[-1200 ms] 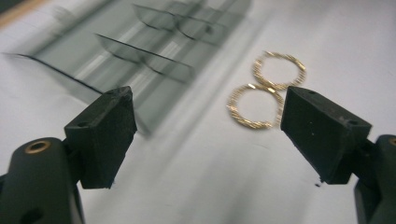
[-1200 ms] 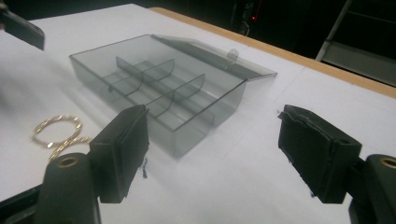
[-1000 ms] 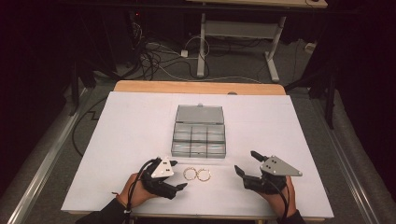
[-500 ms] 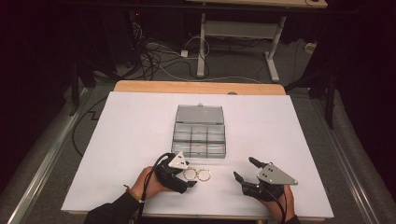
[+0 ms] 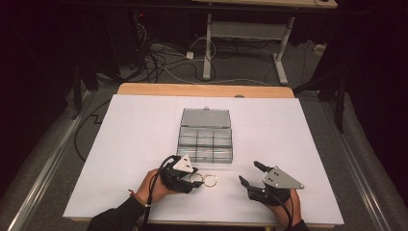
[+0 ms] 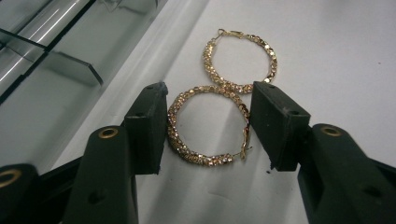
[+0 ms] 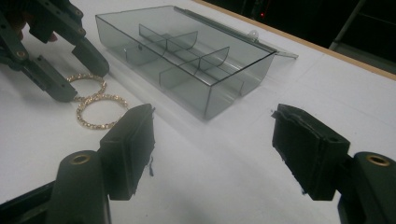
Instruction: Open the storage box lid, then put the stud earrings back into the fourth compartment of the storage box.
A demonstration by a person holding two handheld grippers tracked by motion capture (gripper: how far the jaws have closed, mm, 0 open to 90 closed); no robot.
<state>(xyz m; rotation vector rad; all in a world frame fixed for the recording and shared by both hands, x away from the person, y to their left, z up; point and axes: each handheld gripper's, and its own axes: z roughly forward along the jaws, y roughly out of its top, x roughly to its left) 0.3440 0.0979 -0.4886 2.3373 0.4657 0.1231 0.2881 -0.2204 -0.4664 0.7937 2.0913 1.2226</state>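
Clear divided box, white table

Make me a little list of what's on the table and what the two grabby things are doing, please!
Table: white table top
Box: clear box with dividers, lid open, compartments look empty
Jewellery: two gold hoop earrings, near hoop and far hoop, lying flat and touching each other beside the box
Left gripper: fingers on either side of the near hoop; jaws have just been closing; whether they press it yet is unclear
Right gripper: open, holding nothing, over bare table
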